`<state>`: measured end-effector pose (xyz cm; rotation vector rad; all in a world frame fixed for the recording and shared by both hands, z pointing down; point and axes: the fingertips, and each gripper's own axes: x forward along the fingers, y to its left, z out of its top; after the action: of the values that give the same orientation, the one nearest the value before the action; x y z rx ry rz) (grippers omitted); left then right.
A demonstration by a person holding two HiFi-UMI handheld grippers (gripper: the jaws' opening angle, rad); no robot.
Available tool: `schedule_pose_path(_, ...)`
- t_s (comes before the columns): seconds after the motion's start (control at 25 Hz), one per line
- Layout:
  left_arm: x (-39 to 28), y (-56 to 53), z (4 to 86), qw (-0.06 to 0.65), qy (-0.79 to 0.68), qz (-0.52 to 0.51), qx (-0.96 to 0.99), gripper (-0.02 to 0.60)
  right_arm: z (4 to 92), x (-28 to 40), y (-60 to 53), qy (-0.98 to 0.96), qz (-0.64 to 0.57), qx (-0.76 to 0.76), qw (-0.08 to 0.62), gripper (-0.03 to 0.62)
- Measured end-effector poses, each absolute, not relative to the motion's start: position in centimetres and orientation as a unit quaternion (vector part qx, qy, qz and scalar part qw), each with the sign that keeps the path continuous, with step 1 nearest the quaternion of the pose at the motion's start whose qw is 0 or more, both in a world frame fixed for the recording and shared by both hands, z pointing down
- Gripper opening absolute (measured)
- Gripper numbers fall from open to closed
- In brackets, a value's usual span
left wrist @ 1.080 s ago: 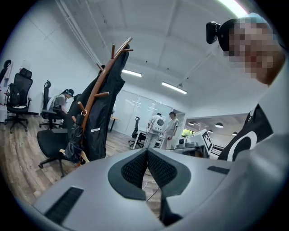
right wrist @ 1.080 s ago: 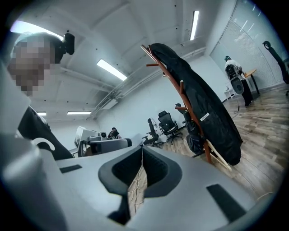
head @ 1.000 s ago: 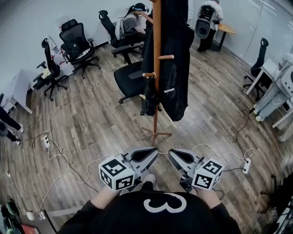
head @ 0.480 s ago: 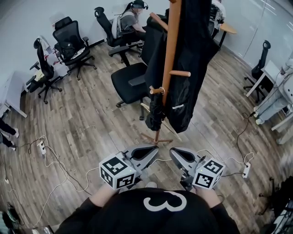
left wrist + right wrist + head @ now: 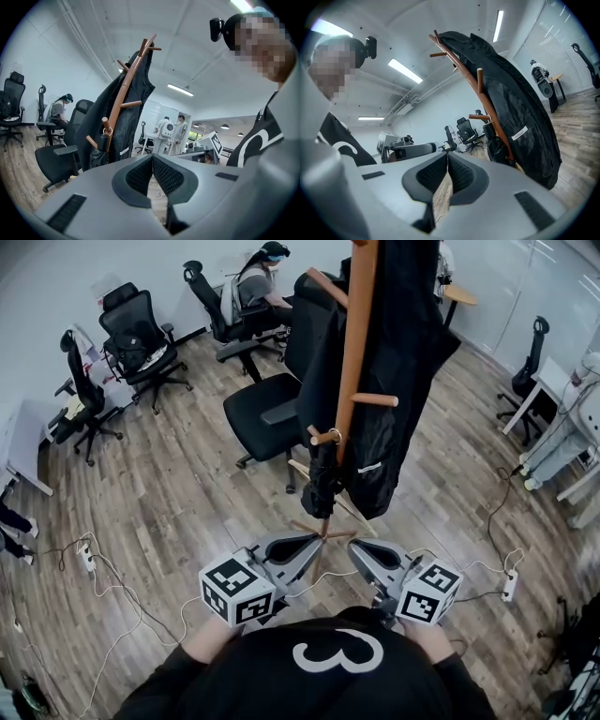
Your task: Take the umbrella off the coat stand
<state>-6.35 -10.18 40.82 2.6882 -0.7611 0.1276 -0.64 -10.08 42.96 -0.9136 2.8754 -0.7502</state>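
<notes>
Facing the coat stand with left gripper and right gripper side by side down low, fingers of both pressed together on nothing. Spotting the folded black umbrella hung from a low peg of that stand, tucked against the black coat, apart from both grippers

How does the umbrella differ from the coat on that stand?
The umbrella is a short folded bundle, while the coat is long and drapes far down. The umbrella hangs by a ring from a low peg, and the coat hangs from the upper pegs of the coat stand. The coat shows a white label, but the umbrella shows none. Both are black and hang on the same wooden stand.
</notes>
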Motion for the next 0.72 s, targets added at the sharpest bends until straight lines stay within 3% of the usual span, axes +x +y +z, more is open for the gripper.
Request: schedule_pose_path(0.72,-6.6,-16.3,39.3,0.151,-0.304,0.031,0.94,0.017,42.1,1.0,-15.7,0.925,-0.241,-0.294,0.022,0.026)
